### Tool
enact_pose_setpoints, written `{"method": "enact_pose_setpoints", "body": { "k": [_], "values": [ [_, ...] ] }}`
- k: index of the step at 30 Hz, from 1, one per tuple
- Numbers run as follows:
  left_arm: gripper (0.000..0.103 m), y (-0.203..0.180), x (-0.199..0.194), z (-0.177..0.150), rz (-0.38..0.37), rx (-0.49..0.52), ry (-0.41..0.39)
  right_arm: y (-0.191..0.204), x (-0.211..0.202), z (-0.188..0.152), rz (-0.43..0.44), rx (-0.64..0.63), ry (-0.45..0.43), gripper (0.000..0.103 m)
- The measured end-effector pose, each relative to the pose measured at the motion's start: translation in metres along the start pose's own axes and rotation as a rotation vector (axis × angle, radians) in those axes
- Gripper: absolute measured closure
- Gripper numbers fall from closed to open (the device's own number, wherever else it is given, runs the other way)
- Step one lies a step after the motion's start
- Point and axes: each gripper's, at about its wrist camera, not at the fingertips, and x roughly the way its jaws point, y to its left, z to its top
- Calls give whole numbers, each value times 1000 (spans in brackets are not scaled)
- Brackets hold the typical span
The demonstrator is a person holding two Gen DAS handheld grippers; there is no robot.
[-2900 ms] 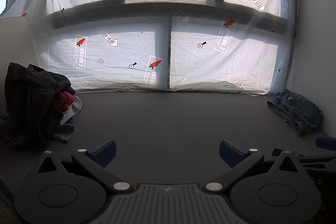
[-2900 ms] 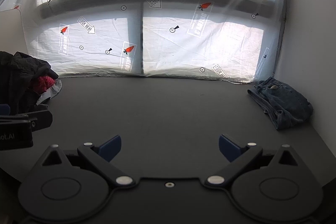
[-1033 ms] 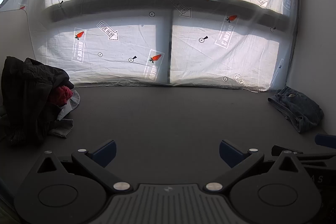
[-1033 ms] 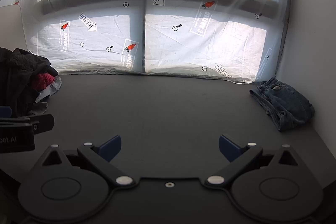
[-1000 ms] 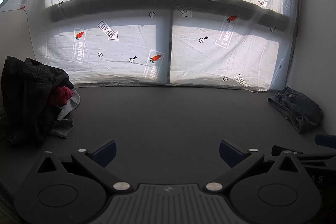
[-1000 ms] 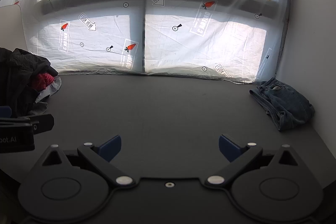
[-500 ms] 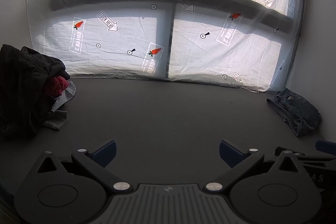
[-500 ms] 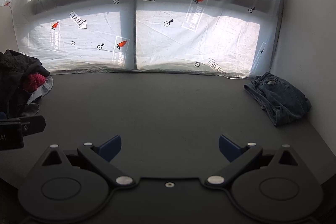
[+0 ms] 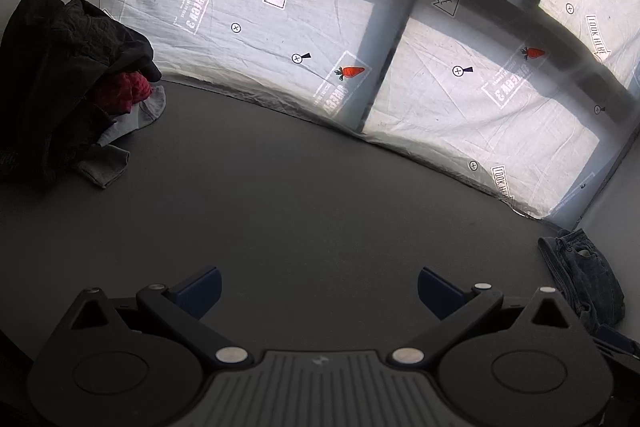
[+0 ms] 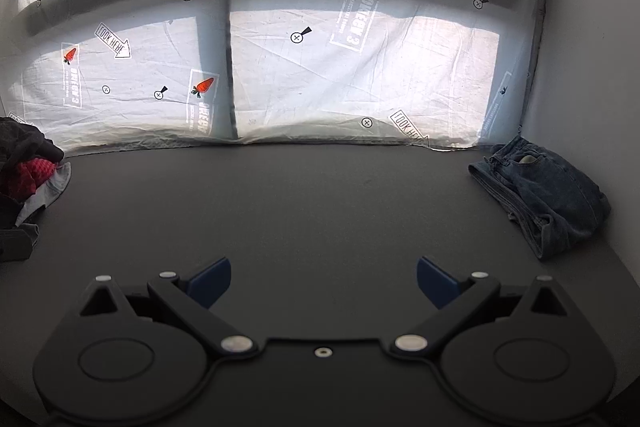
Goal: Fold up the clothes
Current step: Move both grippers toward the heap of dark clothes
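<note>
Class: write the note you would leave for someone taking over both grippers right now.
Left gripper: open, empty, above the dark table.
Right gripper: open, empty, above the table too.
Unfolded clothes pile, black, red and grey, lies at the far left.
Folded jeans lie at the far right corner.
Done: jeans look folded.
Left: take a garment from the pile and fold it.

The left gripper (image 9: 318, 287) sits at 6 o'clock over the dark table (image 9: 304, 211), its 2 blue-tipped fingers (image 9: 200, 289) spread wide with nothing between them. A heap of dark clothes (image 9: 60, 75) with a red garment (image 9: 122, 95) tucked in lies at 9 o'clock. Folded jeans (image 9: 580, 275) rest at 4 o'clock. Printed plastic sheeting (image 9: 460, 79) hangs from 12 to 3 o'clock.
</note>
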Motion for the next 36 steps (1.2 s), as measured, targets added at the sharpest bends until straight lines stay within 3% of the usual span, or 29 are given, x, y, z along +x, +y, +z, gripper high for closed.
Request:
{"method": "enact_pose_setpoints", "body": {
  "k": [8, 14, 18, 24, 29, 32, 36],
  "values": [
    [0, 45, 28, 32, 164, -178, 45, 12, 70, 20, 118, -45, 101, 1],
    [0, 79, 49, 56, 286, -312, 78, 68, 104, 43, 215, -128, 98, 1],
    [0, 123, 62, 81, 304, -378, 32, 120, 121, 64, 251, -161, 75, 1],
    [0, 207, 86, 140, 341, -374, -59, 223, 149, 112, 342, -194, 28, 1],
    [0, 281, 104, 193, 394, -375, -141, 334, 168, 159, 468, -244, -47, 3],
    [0, 324, 120, 222, 412, -387, -147, 399, 176, 183, 558, -258, -69, 10],
    [2, 362, 135, 247, 377, -410, -154, 481, 183, 212, 729, -261, -49, 29]
  ]
}}
